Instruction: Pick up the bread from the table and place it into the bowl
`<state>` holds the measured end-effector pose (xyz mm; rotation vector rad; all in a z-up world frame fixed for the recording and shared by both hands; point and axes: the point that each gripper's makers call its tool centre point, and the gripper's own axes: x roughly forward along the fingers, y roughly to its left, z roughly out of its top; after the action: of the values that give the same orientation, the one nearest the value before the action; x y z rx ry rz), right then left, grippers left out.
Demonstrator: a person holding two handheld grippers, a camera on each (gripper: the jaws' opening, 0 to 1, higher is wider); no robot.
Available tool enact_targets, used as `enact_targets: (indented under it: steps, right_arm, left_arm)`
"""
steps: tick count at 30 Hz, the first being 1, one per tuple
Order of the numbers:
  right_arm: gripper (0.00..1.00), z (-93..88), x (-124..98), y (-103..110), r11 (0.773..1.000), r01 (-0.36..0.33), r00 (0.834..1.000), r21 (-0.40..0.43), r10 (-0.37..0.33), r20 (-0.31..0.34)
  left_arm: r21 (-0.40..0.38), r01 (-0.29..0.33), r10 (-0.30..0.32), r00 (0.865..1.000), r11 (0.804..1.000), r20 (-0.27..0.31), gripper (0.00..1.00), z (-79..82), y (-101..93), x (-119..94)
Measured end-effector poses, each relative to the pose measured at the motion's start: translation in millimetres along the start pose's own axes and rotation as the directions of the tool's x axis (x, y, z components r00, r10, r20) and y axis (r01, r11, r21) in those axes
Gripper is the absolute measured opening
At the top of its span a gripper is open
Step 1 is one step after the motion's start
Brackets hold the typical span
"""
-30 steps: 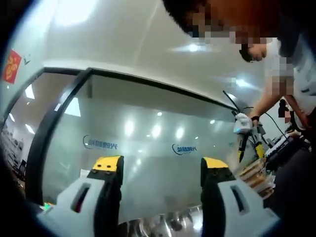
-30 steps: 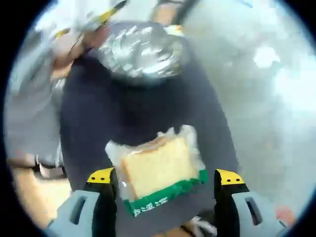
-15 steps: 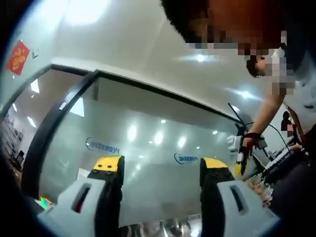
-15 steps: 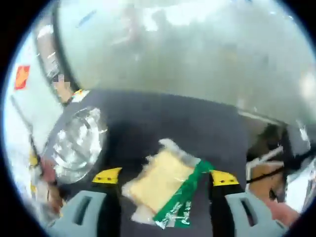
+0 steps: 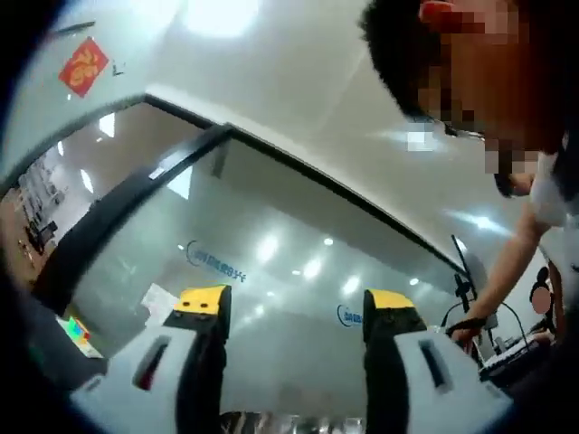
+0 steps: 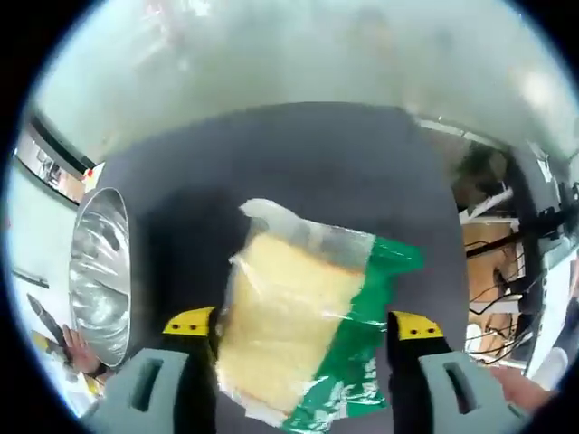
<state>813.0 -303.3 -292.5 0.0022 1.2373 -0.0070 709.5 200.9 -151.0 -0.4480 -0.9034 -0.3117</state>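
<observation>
Right hand-held gripper (image 6: 303,325) open astride bagged bread (image 6: 289,316); steel bowl (image 6: 99,276) empty

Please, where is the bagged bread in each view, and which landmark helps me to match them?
Right gripper view: the bread is low in the middle, between the two jaws, on the dark table.
Left gripper view: the camera points up at a glass wall and the ceiling.
Shared landmark: the glass wall, probably the pale band at the top of the right gripper view.
</observation>
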Motion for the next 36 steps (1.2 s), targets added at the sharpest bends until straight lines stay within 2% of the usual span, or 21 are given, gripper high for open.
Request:
enact_targets:
  steps: [3, 4, 5, 6, 9, 10, 11, 12, 14, 19, 22, 28, 34, 36]
  right_arm:
    - [0.69, 7.7, -2.3, -3.4, 1.000, 0.007, 1.000, 0.014, -0.007, 0.010]
    - [0.79, 12.9, -0.7, -3.7, 0.999, -0.002, 1.000, 0.032, 0.002, 0.024]
    - [0.85, 18.4, 2.5, -2.2, 0.999, -0.018, 0.999, 0.038, 0.017, 0.030]
    - [0.85, 17.9, 5.0, -1.5, 0.999, -0.014, 1.000, 0.033, 0.013, 0.022]
    - [0.77, -4.9, 15.6, -5.5, 0.999, 0.035, 0.995, -0.042, -0.038, -0.097]
    - [0.74, -6.1, 18.5, -5.4, 0.999, 0.033, 0.994, -0.038, -0.037, -0.104]
    - [0.71, 0.5, 18.5, -3.1, 1.000, 0.030, 0.998, -0.005, -0.030, -0.058]
    - [0.70, 3.4, 17.6, -2.1, 0.999, 0.027, 0.999, -0.025, -0.028, -0.039]
    - [0.67, 5.7, 16.8, -5.4, 0.999, 0.026, 0.998, -0.032, -0.028, -0.050]
    - [0.58, -1.3, 10.3, -5.3, 0.998, 0.023, 0.998, -0.066, -0.027, -0.054]
    - [0.56, -0.6, 4.8, -9.6, 0.986, 0.038, 0.998, -0.164, -0.046, -0.046]
    - [0.54, -18.9, -4.7, -3.8, 0.974, 0.035, 0.998, -0.222, -0.046, -0.044]
    - [0.53, -21.1, -20.3, -9.7, 0.961, 0.033, 0.998, -0.276, -0.048, -0.048]
    - [0.52, -19.6, -28.1, -5.6, 0.960, 0.024, 0.999, -0.278, -0.033, -0.029]
  left_arm:
    - [-0.038, -0.060, 0.059, 0.998, 0.998, -0.004, 0.51, -1.8, 16.3, -1.2]
    - [-0.031, -0.071, 0.071, 0.997, 0.997, -0.007, 0.51, -2.5, 19.4, -1.4]
    - [-0.027, -0.079, 0.079, 0.997, 0.997, -0.013, 0.51, -3.7, 20.4, -1.6]
    - [-0.026, -0.082, 0.082, 0.997, 0.996, -0.016, 0.51, -4.2, 21.2, -1.6]
    - [-0.010, -0.072, 0.072, 0.997, 0.997, -0.021, 0.51, -6.5, 17.4, -0.5]
    - [0.005, -0.064, 0.064, 0.998, 0.998, -0.028, 0.51, -8.4, 15.1, 0.1]
    - [0.011, -0.055, 0.055, 0.998, 0.998, -0.034, 0.51, -10.3, 12.2, 0.7]
    - [0.014, -0.044, 0.045, 0.998, 0.999, -0.042, 0.51, -12.7, 9.8, 1.3]
    - [0.013, -0.027, 0.028, 0.998, 1.000, -0.057, 0.51, -17.5, 5.2, 2.4]
    - [0.024, 0.000, 0.002, 0.996, 1.000, -0.094, 0.51, -26.7, -2.6, 2.8]
    - [0.036, 0.010, -0.006, 0.995, 0.999, -0.102, 0.51, -28.6, -5.0, 2.7]
    - [0.049, 0.026, -0.019, 0.992, 0.998, -0.122, 0.51, -33.4, -8.5, 3.0]
    - [0.057, 0.036, -0.027, 0.988, 0.998, -0.150, 0.51, -40.7, -9.6, 3.1]
    - [0.063, 0.042, -0.032, 0.987, 0.997, -0.159, 0.51, -42.5, -11.1, 2.8]
